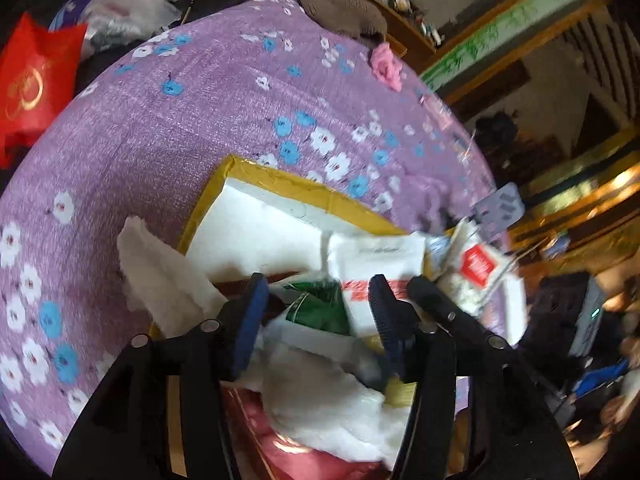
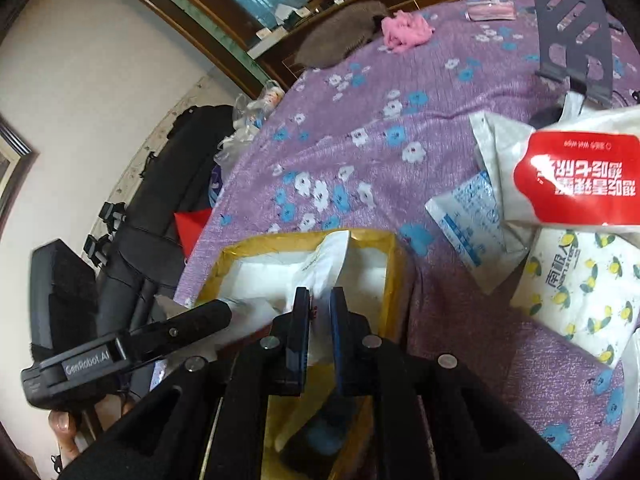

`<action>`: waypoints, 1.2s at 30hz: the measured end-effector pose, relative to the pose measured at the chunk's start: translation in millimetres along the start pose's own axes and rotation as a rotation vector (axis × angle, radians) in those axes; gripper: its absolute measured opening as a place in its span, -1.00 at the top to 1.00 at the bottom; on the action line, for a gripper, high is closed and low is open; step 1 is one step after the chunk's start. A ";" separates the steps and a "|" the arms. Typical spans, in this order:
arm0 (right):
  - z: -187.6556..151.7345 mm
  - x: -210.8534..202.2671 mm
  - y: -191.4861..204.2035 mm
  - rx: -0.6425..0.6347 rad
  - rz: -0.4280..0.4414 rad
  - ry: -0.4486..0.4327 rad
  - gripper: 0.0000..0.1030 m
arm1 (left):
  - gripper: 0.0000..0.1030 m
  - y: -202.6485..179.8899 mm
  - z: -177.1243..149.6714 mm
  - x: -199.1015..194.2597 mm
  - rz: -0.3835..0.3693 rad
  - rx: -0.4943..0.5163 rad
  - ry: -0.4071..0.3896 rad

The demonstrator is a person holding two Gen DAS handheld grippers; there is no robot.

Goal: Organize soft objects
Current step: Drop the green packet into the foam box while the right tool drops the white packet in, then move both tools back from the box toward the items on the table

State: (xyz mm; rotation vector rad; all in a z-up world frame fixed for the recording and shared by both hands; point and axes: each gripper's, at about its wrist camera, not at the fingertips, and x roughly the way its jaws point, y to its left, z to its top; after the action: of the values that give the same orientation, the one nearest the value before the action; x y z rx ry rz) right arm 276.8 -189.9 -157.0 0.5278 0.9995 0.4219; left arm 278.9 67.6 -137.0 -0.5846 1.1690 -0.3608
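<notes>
A yellow-taped box (image 1: pixel 276 178) with a white foam lining (image 2: pixel 264 270) sits on the purple flowered cloth (image 1: pixel 192 120). My left gripper (image 1: pixel 318 294) is open above the box, over a green-and-white packet (image 1: pixel 320 308) and white soft wadding (image 1: pixel 332 404). My right gripper (image 2: pixel 320 300) is shut on a white soft packet (image 2: pixel 324 260) and holds it upright over the box. The right gripper's finger also shows in the left wrist view (image 1: pixel 436 304). A white tissue piece (image 1: pixel 160 276) lies over the box's left edge.
To the right of the box lie a red-labelled wipes pack (image 2: pixel 580 176), a lemon-print tissue pack (image 2: pixel 580 296) and a blue-print packet (image 2: pixel 476 220). A pink cloth (image 2: pixel 408 28) and a brown knit item (image 2: pixel 340 36) lie at the far edge. A grey stand (image 2: pixel 572 40) is on the right.
</notes>
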 end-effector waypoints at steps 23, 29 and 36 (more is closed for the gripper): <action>-82.9 -156.1 -96.2 0.131 -0.044 -0.142 -0.10 | -0.38 -168.4 -146.9 -41.2 0.107 0.368 -0.190; -87.9 -177.5 -98.8 0.092 -0.073 -0.163 -0.10 | -0.38 -189.4 -163.2 -17.5 0.064 0.380 -0.104; -93.0 -186.1 -102.0 0.097 -0.065 -0.165 -0.10 | -0.38 -194.5 -179.4 -7.5 0.074 0.400 -0.034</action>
State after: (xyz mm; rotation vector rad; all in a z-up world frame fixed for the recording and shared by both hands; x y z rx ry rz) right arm 115.9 -354.8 -132.5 0.6051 0.8788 0.2682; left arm 115.2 -126.6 -62.6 -0.1972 1.0458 -0.5043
